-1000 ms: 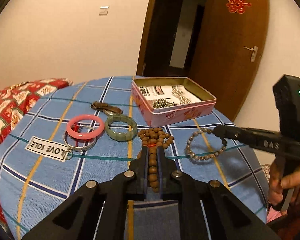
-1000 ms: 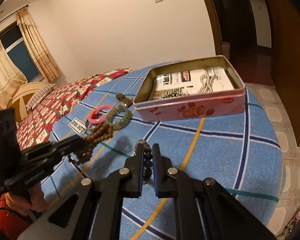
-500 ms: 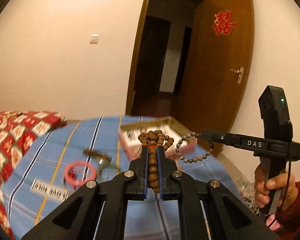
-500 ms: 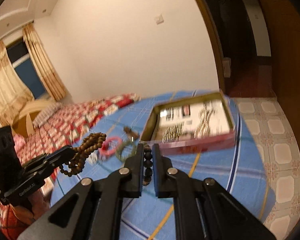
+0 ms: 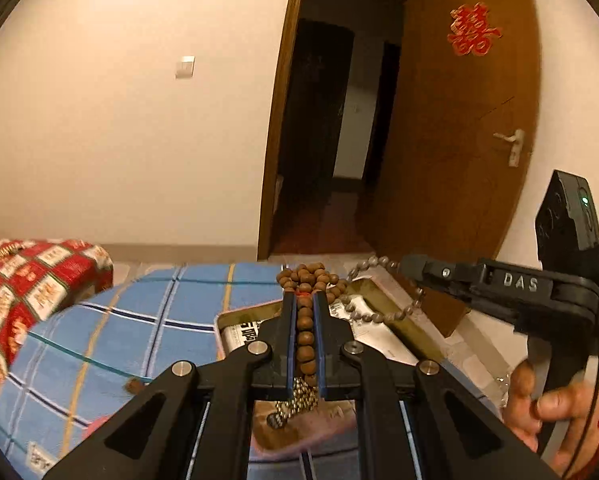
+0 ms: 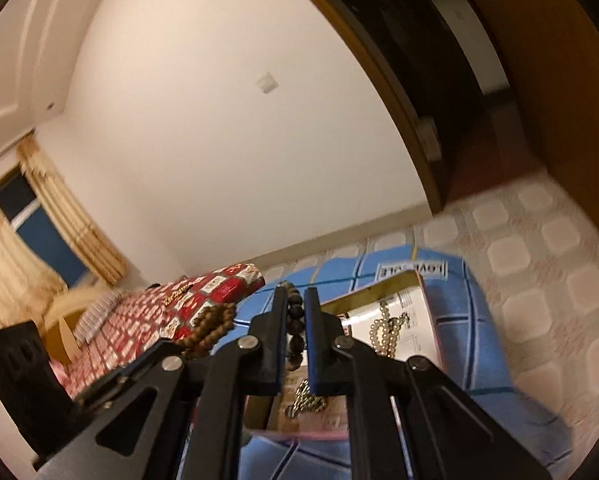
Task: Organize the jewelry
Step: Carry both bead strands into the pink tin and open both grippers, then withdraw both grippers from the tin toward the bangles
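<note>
My left tool is clamped on the brown wooden bead strand, held in the air above the open pink tin. My right tool pinches the dark bead bracelet over the same tin, which sits on the blue checked bench with beaded chains inside.

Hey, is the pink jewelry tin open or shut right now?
Open. The tin has no lid on it; its printed paper liner and a metal bead chain show inside.
</note>
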### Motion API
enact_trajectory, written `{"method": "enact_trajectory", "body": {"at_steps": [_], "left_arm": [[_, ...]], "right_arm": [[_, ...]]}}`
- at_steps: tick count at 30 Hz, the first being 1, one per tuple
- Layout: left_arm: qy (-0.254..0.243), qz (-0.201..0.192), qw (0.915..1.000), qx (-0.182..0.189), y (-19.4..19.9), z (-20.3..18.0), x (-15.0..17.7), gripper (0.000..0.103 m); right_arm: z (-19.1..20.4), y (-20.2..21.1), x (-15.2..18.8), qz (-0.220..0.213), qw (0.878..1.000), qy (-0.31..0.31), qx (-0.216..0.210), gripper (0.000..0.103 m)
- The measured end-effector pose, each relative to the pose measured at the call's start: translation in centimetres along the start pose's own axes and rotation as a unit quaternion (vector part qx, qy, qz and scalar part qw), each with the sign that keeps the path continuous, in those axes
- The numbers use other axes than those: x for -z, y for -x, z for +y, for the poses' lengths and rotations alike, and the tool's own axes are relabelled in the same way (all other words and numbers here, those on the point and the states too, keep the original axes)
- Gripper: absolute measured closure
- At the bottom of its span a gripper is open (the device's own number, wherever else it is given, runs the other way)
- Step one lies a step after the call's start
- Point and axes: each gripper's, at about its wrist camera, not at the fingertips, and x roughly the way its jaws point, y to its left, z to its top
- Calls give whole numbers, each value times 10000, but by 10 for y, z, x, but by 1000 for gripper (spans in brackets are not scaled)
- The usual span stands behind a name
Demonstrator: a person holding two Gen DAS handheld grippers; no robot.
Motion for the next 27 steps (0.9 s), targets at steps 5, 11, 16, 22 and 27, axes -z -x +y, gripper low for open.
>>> {"method": "enact_trajectory", "body": {"at_steps": [5, 11, 16, 22, 27], "left_arm": [[-52, 343, 9992, -203, -45, -3, 10, 96], [78, 712, 9970, -306, -79, 3, 19, 96], [324, 1108, 9928, -333, -88, 12, 22, 57], [104, 788, 9950, -611, -49, 7, 23, 34], [260, 856, 9938, -658, -16, 13, 37, 34]], "right_arm": [[-26, -34, 10, 257, 9992, -222, 228, 92], [-43, -52, 13, 429, 9979, -209, 431, 89], [-36, -40, 11, 186, 9977, -15, 658, 60], [-22, -2, 10, -535, 9925, 250, 1073, 35], [-9, 14, 32, -538, 9886, 413, 1342, 35]]}}
